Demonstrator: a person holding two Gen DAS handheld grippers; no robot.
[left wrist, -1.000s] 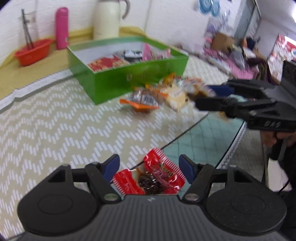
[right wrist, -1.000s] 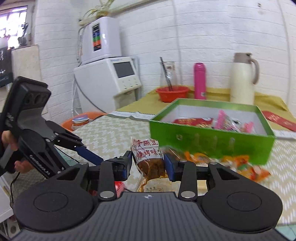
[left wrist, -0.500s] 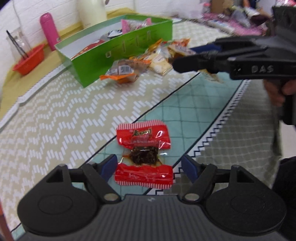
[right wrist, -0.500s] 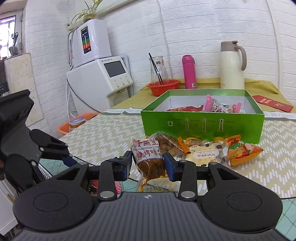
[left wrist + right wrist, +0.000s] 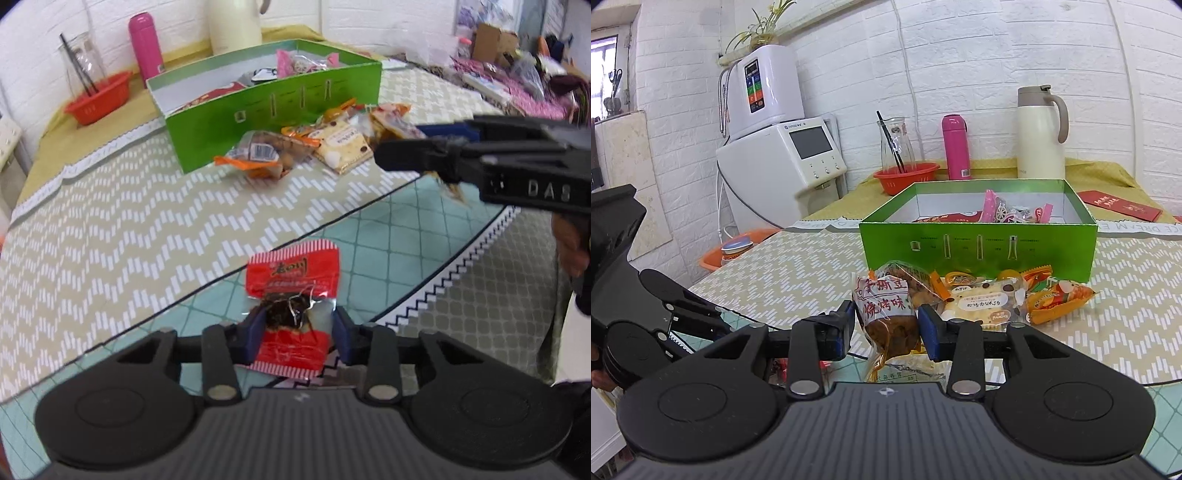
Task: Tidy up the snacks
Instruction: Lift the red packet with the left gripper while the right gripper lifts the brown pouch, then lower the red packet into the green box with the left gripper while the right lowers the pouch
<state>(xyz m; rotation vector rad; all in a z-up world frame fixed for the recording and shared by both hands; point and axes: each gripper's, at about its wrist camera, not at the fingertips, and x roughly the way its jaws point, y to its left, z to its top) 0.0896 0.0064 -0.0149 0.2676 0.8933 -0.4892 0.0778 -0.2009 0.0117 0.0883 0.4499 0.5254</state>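
Note:
A red snack packet with a clear middle lies on the teal part of the tablecloth. My left gripper points down at it. Its jaws are closing, and the blue pads press on the sides of the packet's near half. My right gripper is shut on a brown snack packet with red characters, held above the table. Behind it stands the open green box with several snacks inside. A pile of loose snacks lies in front of the box.
A pink bottle, a cream jug and a red basket with a glass jar stand behind the box. A white dispenser is at the back left. The table's edge runs close on the right.
The left gripper's jaws stood wide around the red packet and have now come in onto its sides. The right gripper has kept still with its brown packet.

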